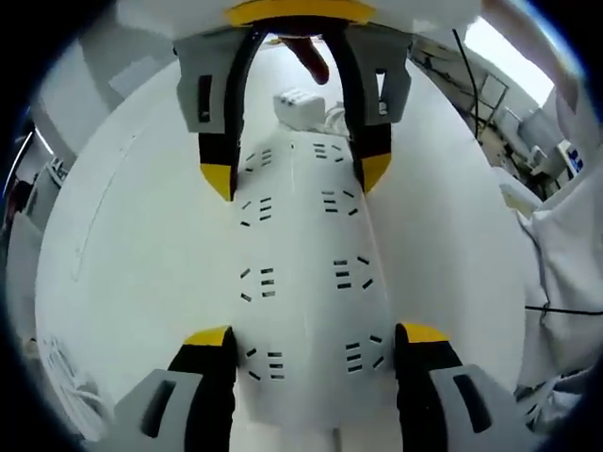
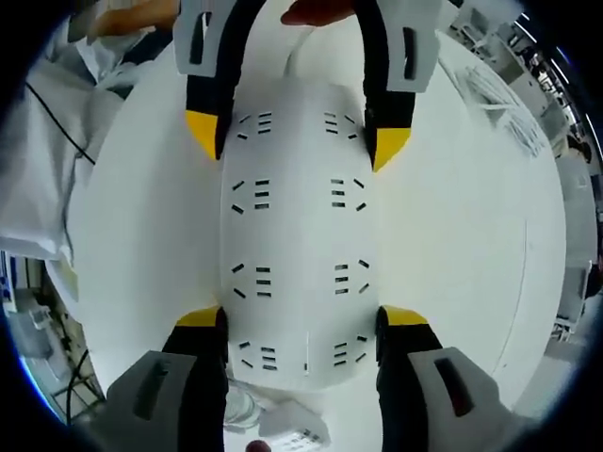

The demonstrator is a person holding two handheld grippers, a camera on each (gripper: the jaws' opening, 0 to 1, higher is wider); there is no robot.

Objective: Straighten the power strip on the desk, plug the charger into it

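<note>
While the white power strip (image 1: 303, 282) lies flat on the white desk (image 1: 132, 235), left gripper (image 1: 316, 350) and right gripper (image 2: 300, 325) clamp its opposite ends, the charger (image 1: 297, 105) just beyond.

White power strip (image 1: 303, 282) lies flat on white bench (image 1: 141, 245), face up, two columns of socket slots, four rows. Left claw (image 1: 316, 353) straddles one end, jaws either side of its long edges; right claw (image 2: 301, 330) straddles the opposite end. White charger (image 1: 299, 105) sits on bench just past the strip's far end from left claw, unplugged, beside right claw.
</note>
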